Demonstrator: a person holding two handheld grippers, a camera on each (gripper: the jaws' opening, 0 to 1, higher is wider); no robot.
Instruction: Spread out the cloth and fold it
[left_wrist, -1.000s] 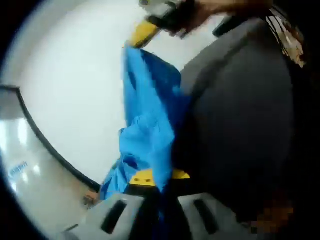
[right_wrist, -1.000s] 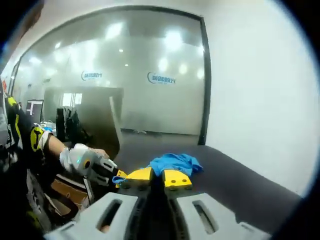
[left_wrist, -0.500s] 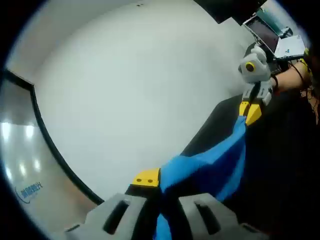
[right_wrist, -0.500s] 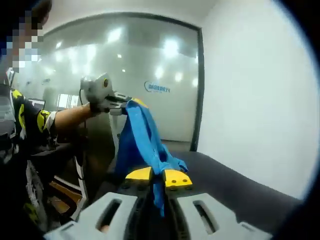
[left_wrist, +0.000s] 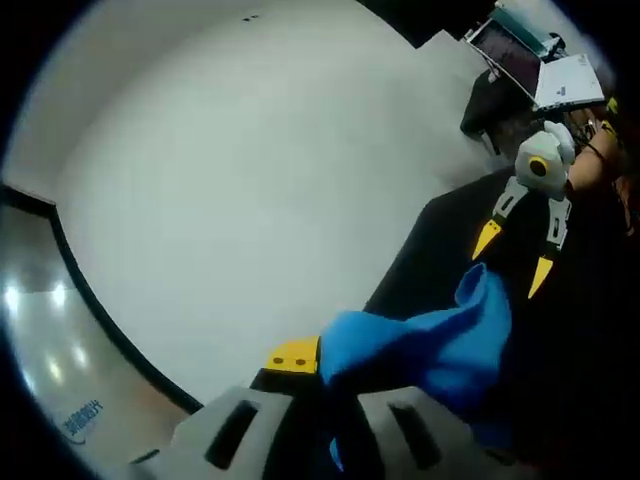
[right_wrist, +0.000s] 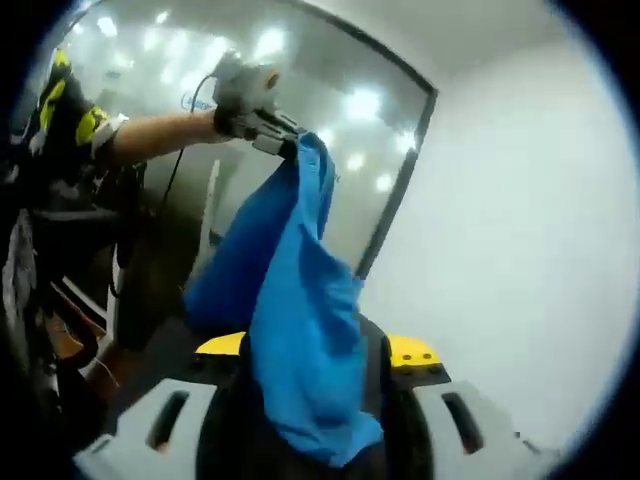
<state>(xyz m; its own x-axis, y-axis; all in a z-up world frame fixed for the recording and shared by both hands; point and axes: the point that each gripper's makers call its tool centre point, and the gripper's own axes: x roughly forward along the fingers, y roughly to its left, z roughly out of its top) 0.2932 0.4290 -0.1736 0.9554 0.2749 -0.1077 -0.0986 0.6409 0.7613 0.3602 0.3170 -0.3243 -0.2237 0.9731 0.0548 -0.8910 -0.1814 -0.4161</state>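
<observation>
In the left gripper view, the left gripper (left_wrist: 322, 362) pinches the blue cloth (left_wrist: 430, 345), which bunches just ahead of its tips, while the right gripper (left_wrist: 520, 255) beyond hangs wide, gripping nothing. In the right gripper view the cloth (right_wrist: 300, 330) drapes over spread jaws, so spreading and folding remain undone.

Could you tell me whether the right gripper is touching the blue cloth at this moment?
Apart. The left gripper view shows the right gripper with its yellow-tipped jaws spread open, dark surface visible between them and the blue cloth hanging from the left gripper.
</observation>
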